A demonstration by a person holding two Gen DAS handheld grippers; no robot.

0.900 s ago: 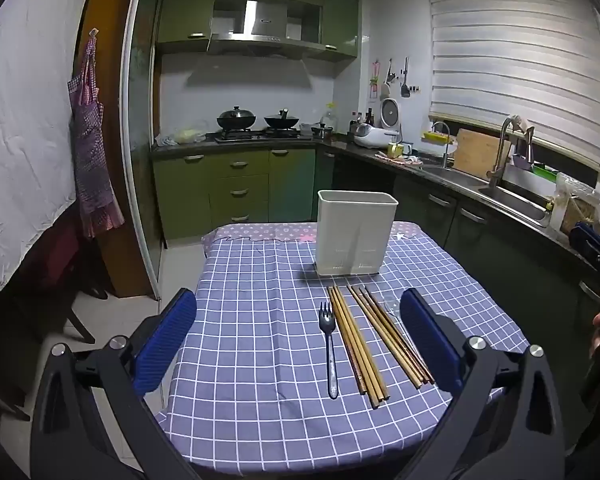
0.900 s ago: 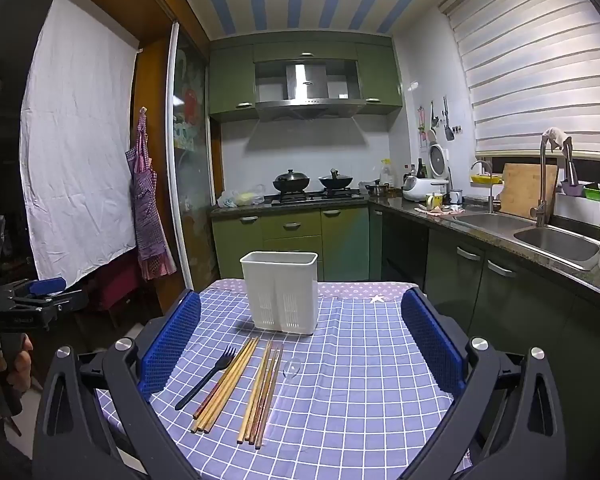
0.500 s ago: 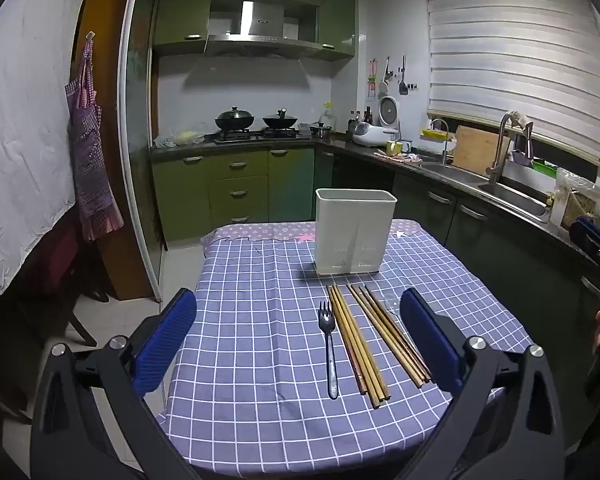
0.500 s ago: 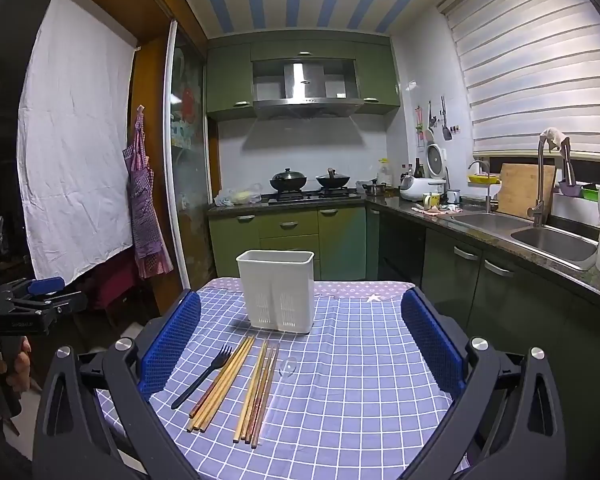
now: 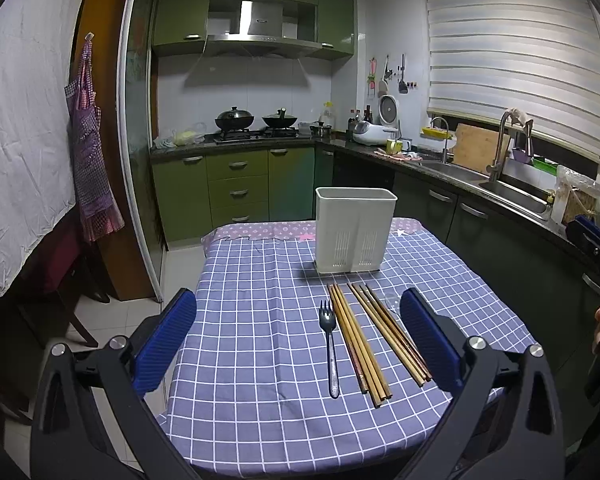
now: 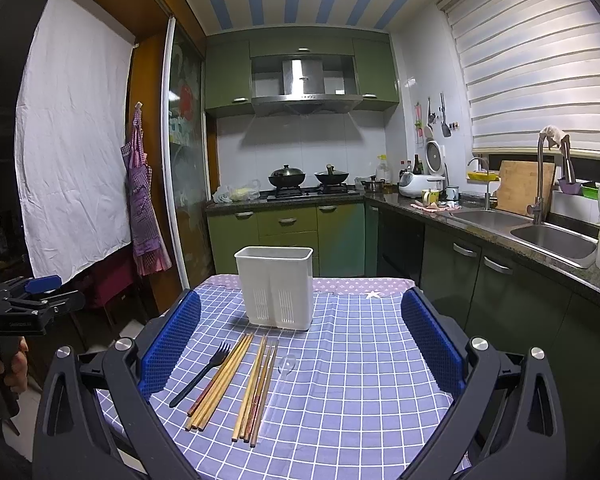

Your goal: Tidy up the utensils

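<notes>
Left hand-held gripper (image 5: 298,344) and right hand-held gripper (image 6: 300,344) both spread wide, nothing btwn pads, hovering over near edge of the counter w/ blue checked cloth (image 5: 240,320). On it: black plastic fork (image 5: 329,350), two bundles of wooden chopsticks (image 5: 360,348), clear plastic spoon (image 6: 286,366), side by side. Tall white slotted plastic utensil holder (image 6: 276,286) upright just behind, looks empty. Step: pre-grasp, none sorted yet. Next: lower, pinch one item, lift into holder.

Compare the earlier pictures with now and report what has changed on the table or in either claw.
Nothing has visibly changed. The fork, chopsticks and white holder lie where they were; the left claw and right claw stay open and empty.
</notes>
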